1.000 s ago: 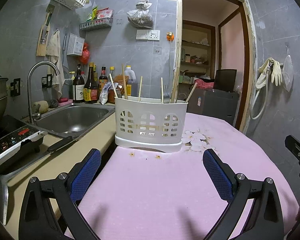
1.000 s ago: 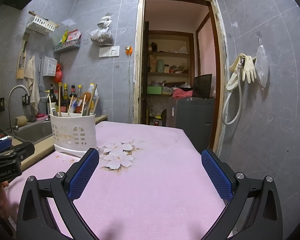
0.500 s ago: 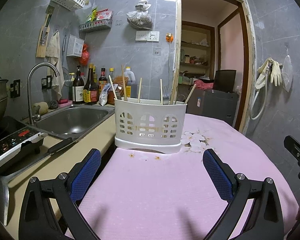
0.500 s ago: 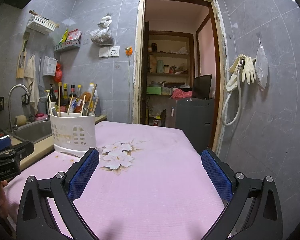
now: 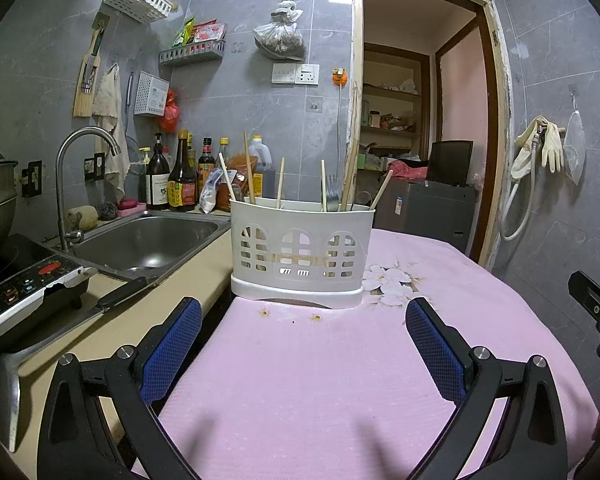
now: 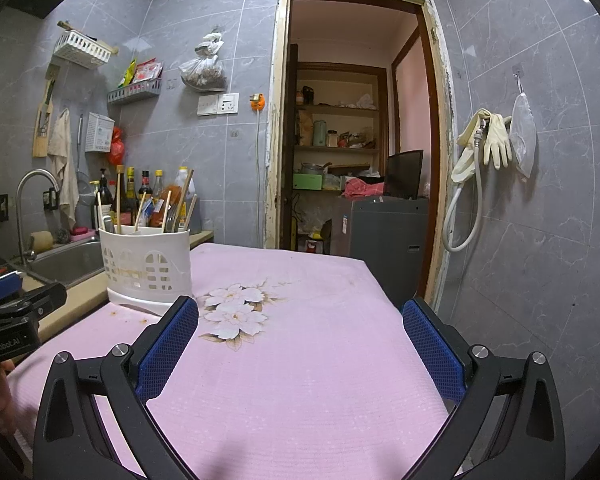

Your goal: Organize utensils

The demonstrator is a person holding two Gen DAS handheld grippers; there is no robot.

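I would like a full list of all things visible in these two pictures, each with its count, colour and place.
utensil holder: 1, white, on the table's near-left part, beside the counter
chopsticks: several, wooden, upright in the holder
fork: 1, metal, in the holder
tablecloth: 1, pink with a flower print, over the table
sink: 1, steel, in the counter left of the holder
tap: 1, steel, behind the sink
bottles: several, dark, against the wall behind the sink
knife: 1, black handle, on the counter
rubber gloves: a pair, cream, hanging on the right wall
left gripper: 1, black with blue pads, open above the cloth
right gripper: 1, black with blue pads, open above the cloth
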